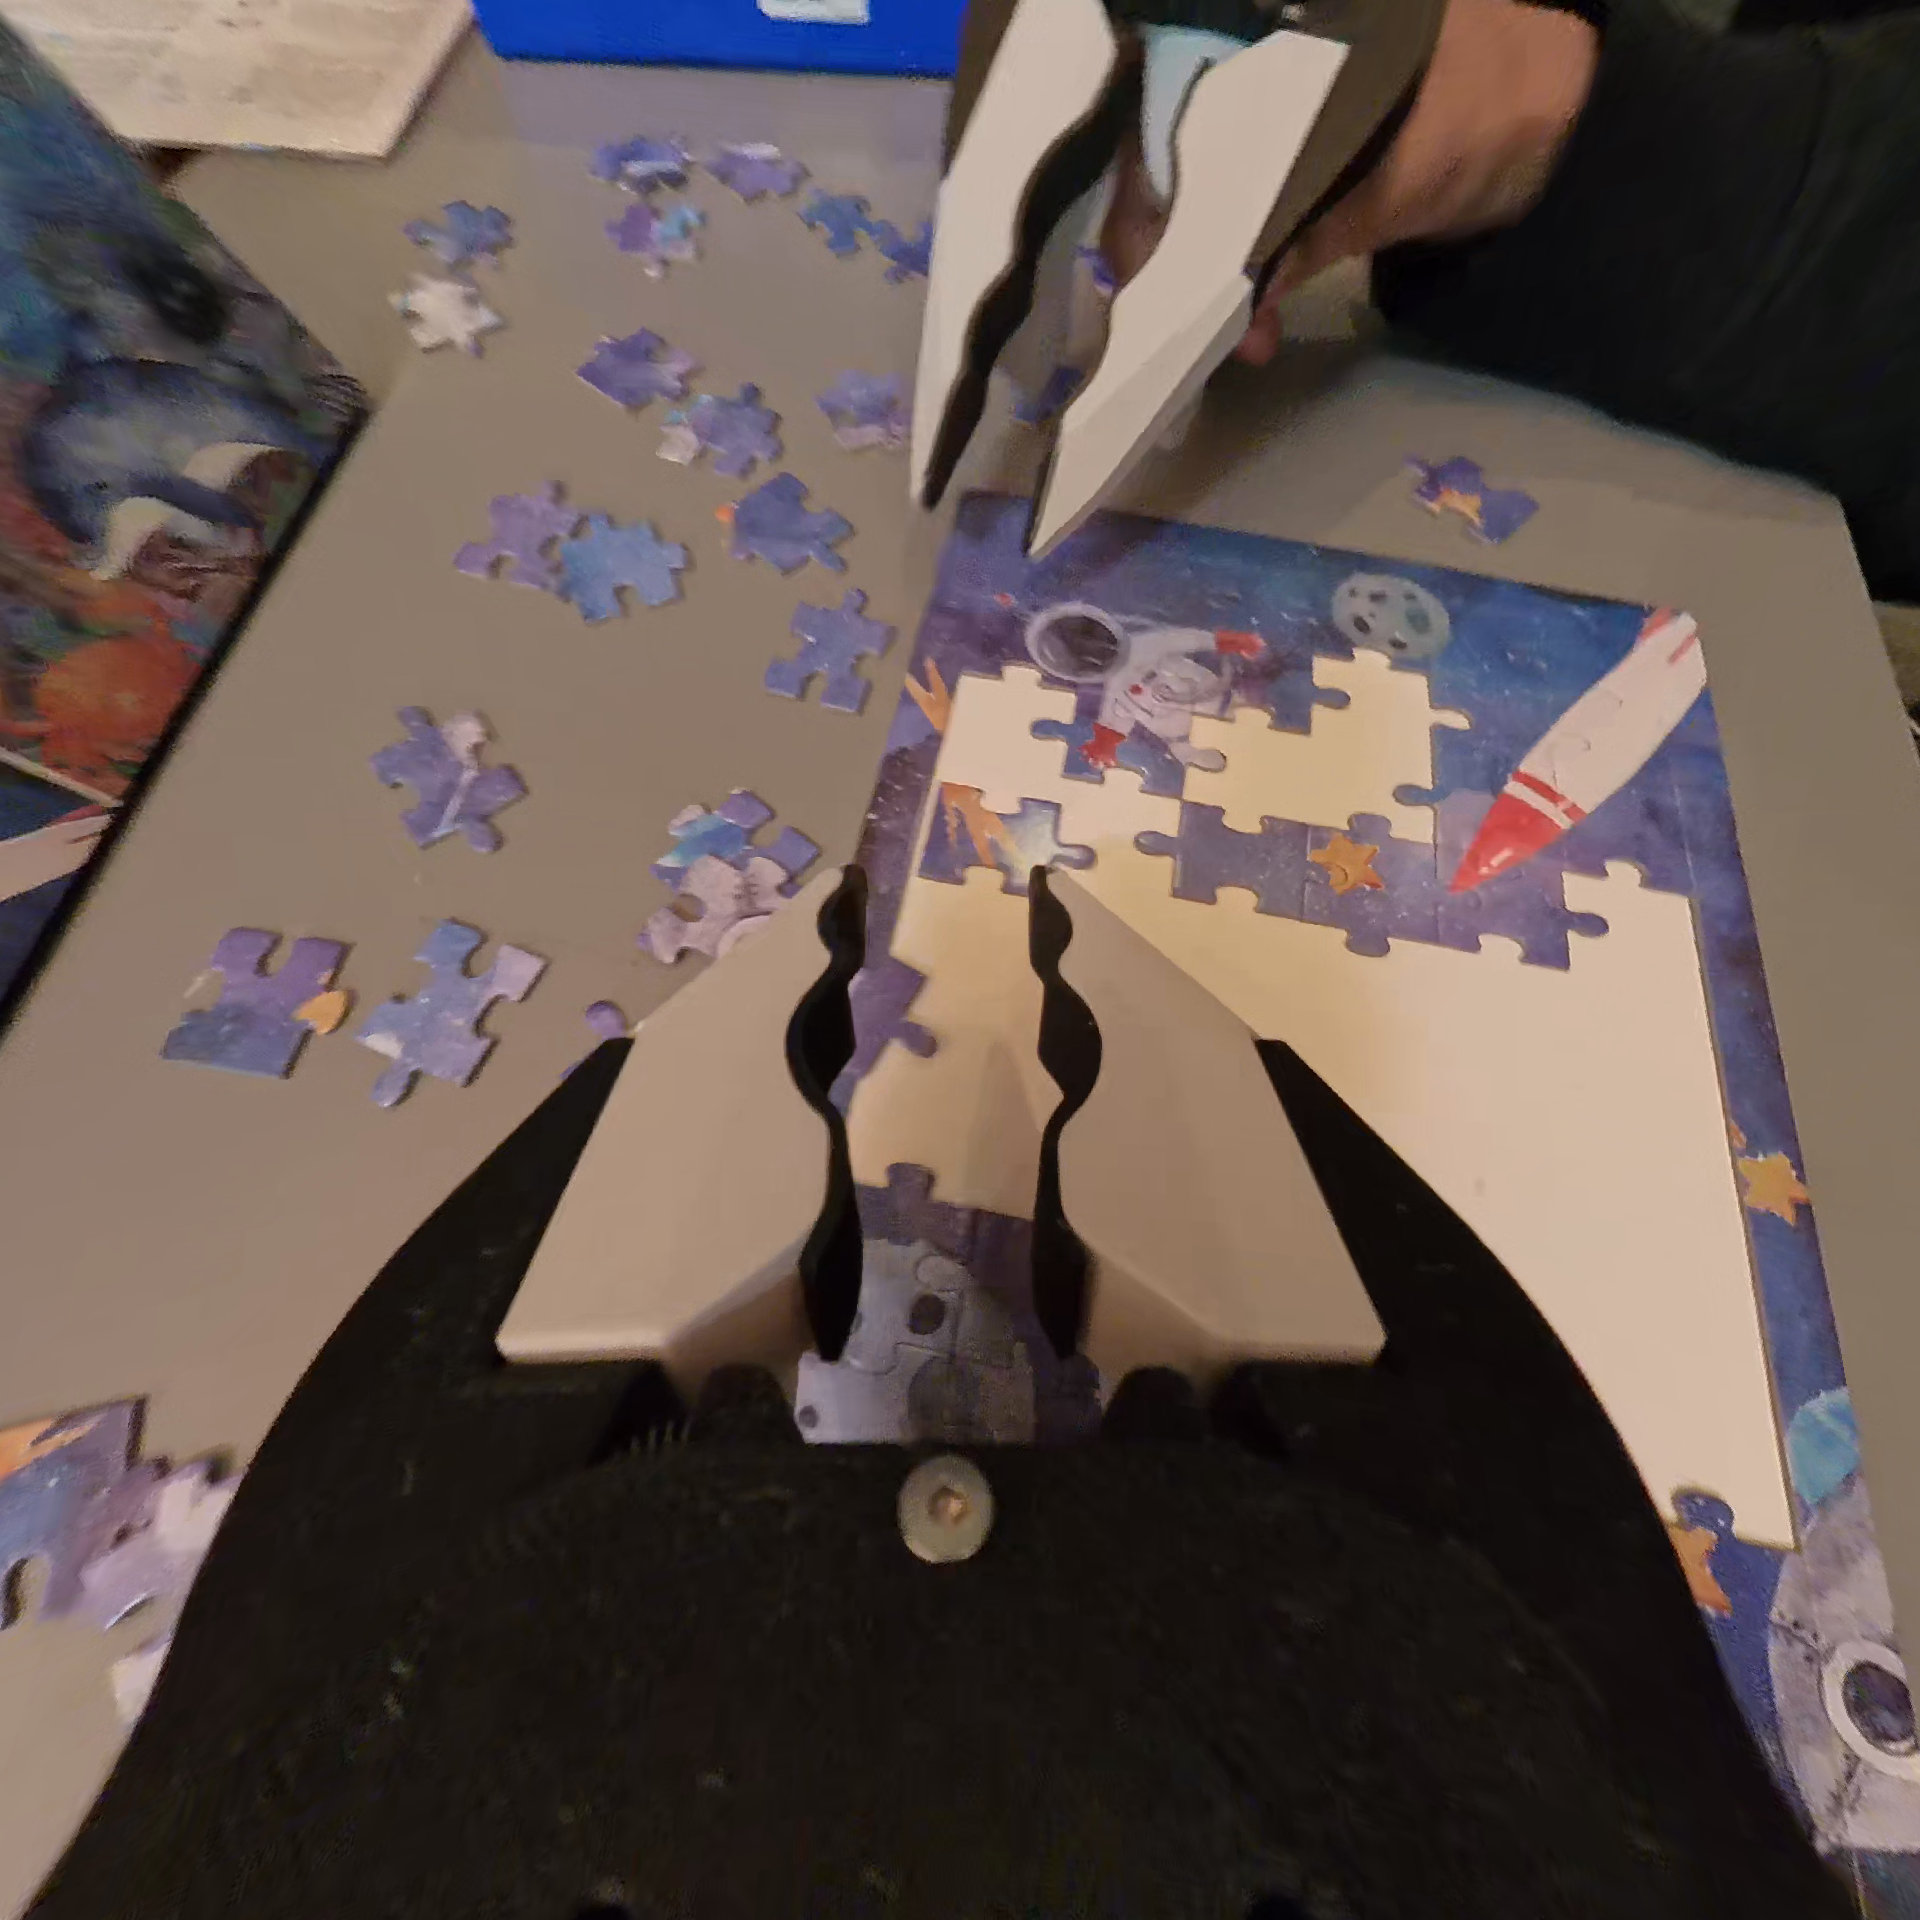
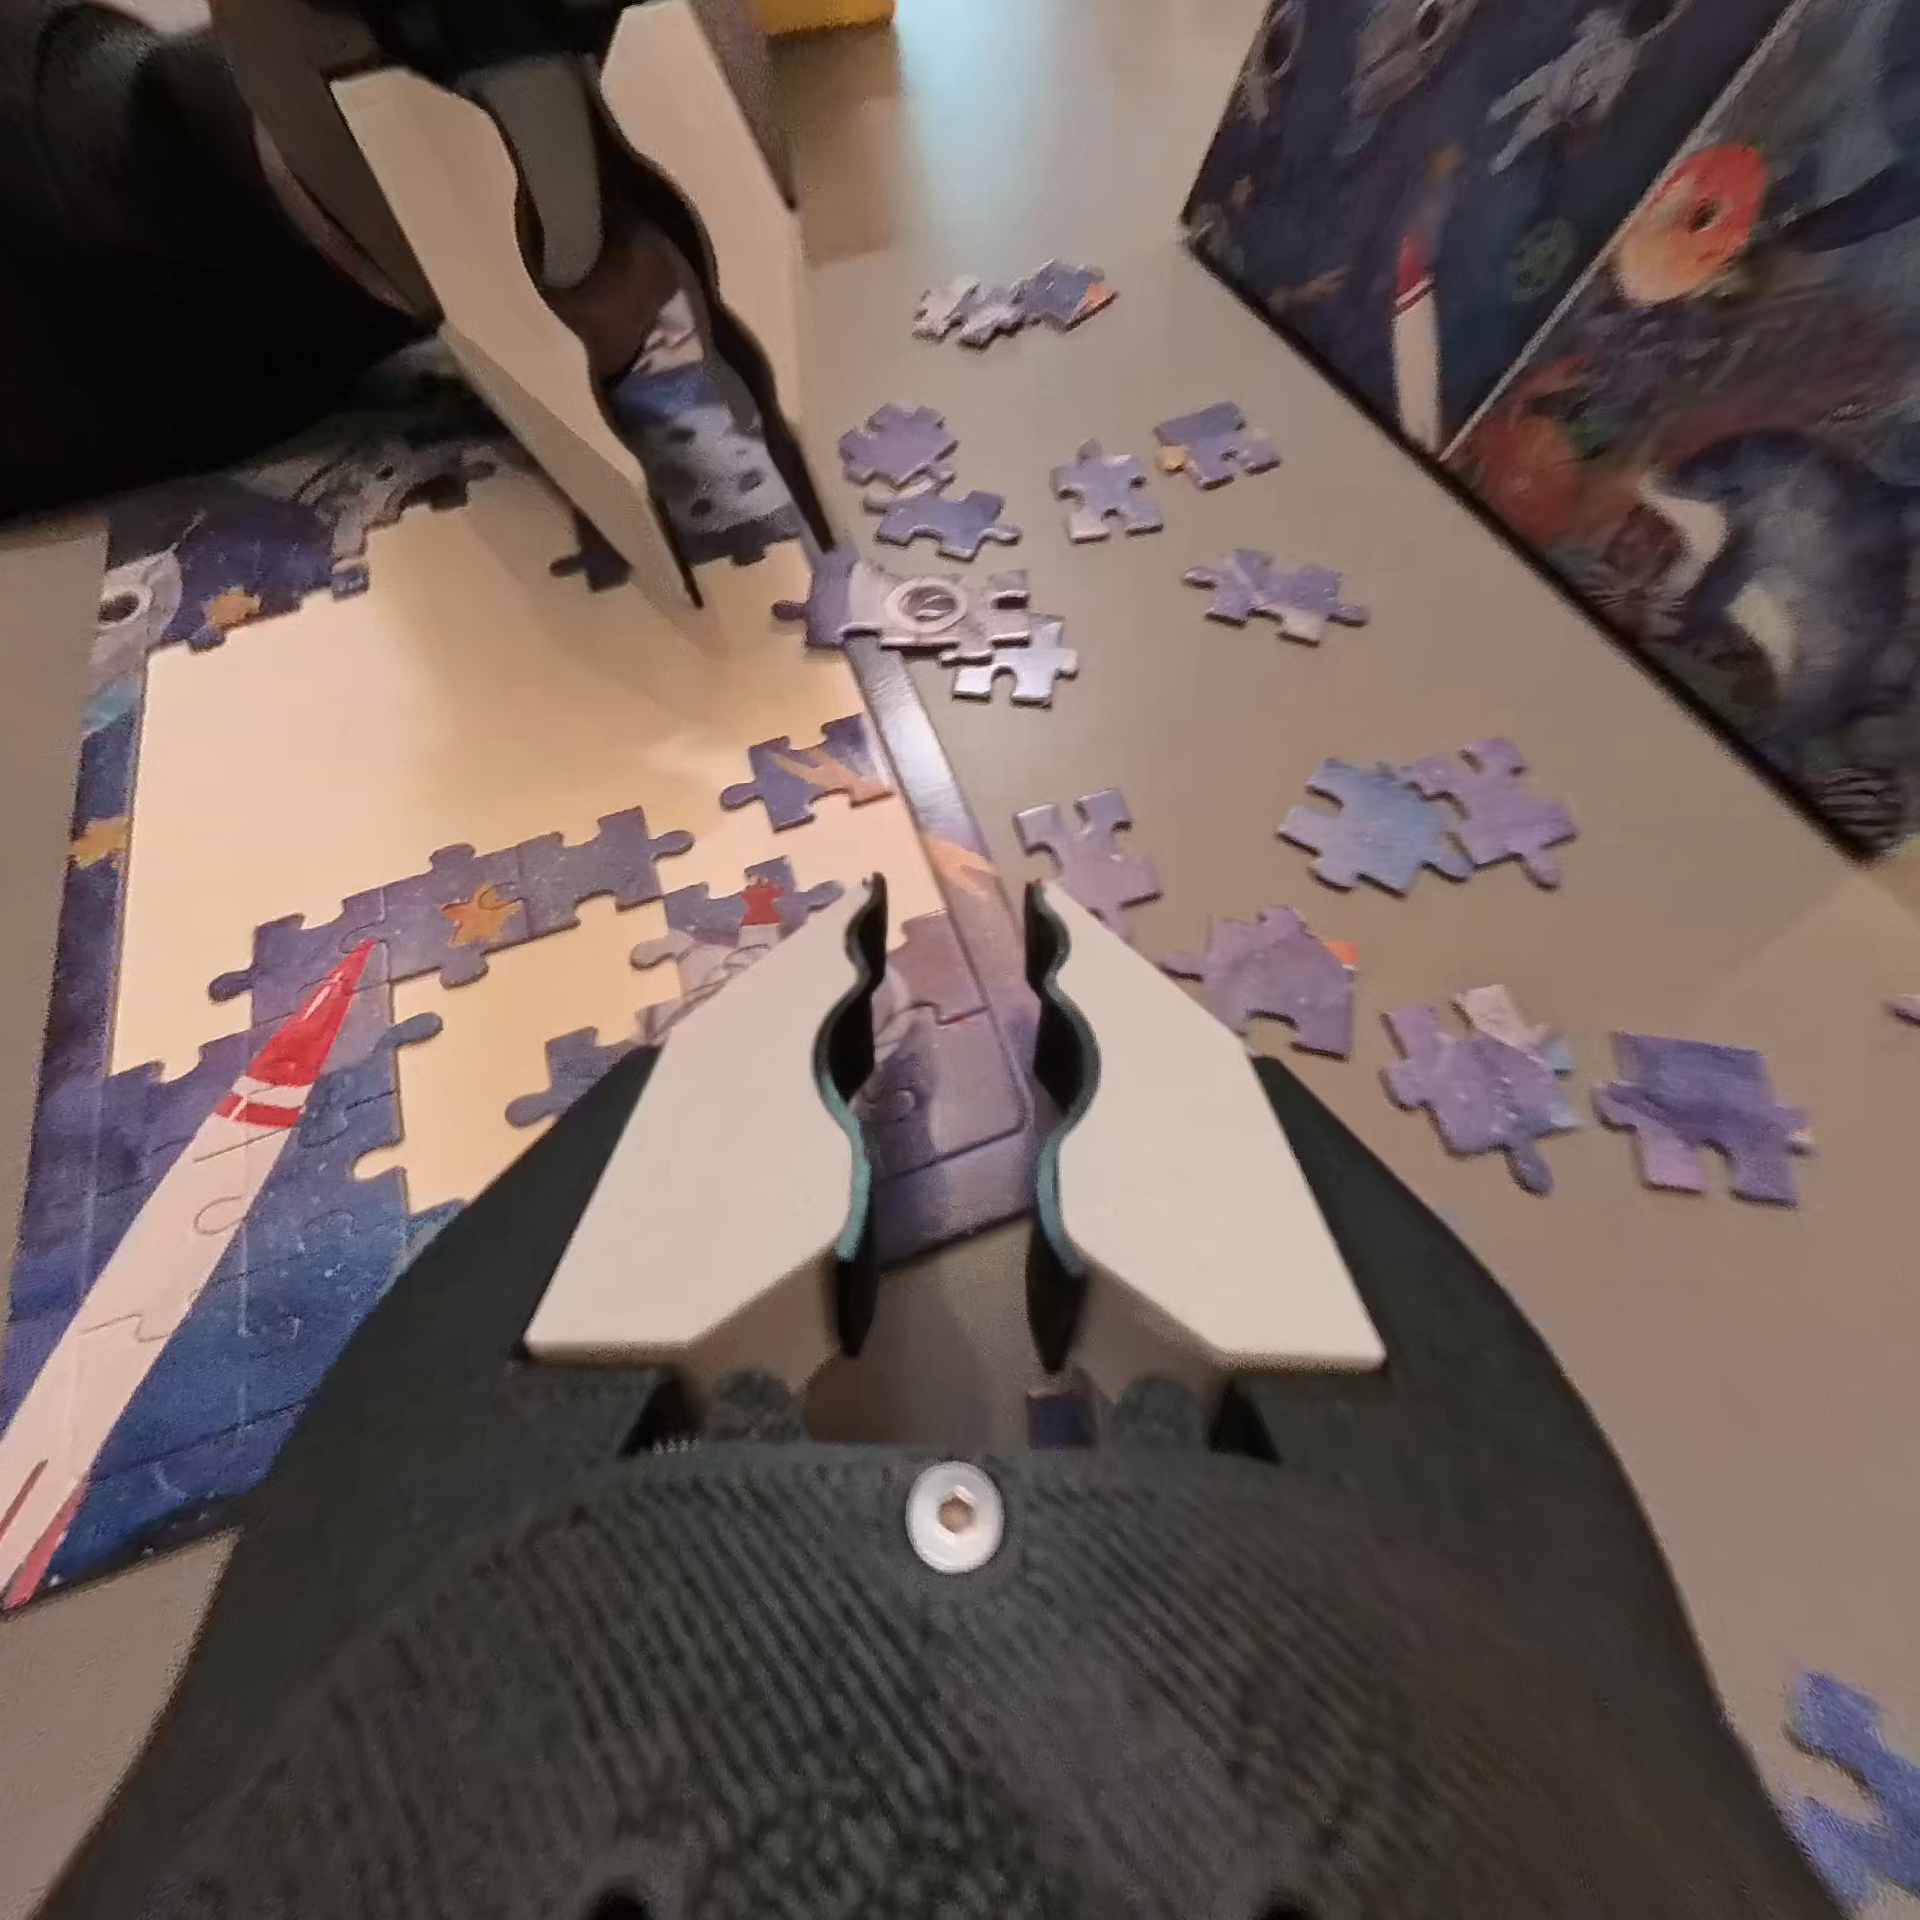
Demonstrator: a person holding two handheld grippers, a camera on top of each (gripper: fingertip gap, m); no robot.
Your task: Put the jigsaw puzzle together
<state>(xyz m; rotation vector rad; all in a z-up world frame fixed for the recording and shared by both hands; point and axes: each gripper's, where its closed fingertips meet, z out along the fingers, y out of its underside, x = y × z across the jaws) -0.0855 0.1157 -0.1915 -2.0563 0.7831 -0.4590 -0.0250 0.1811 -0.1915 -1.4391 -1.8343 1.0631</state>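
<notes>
Looks like a home or hobby room w/ warm indoor light. Evidence: a plain grey table (image 1: 312,1195) w/ a kids' space-themed jigsaw in a cardboard frame (image 1: 1756,1299), part done, loose pieces (image 1: 447,779) scattered beside it, and the picture box (image 2: 1662,436) standing at the table edge. A blue bin (image 1: 717,36) and a printed sheet (image 1: 249,73) sit at the far end. No lab or shop gear visible, so exact room type can't be told.
</notes>
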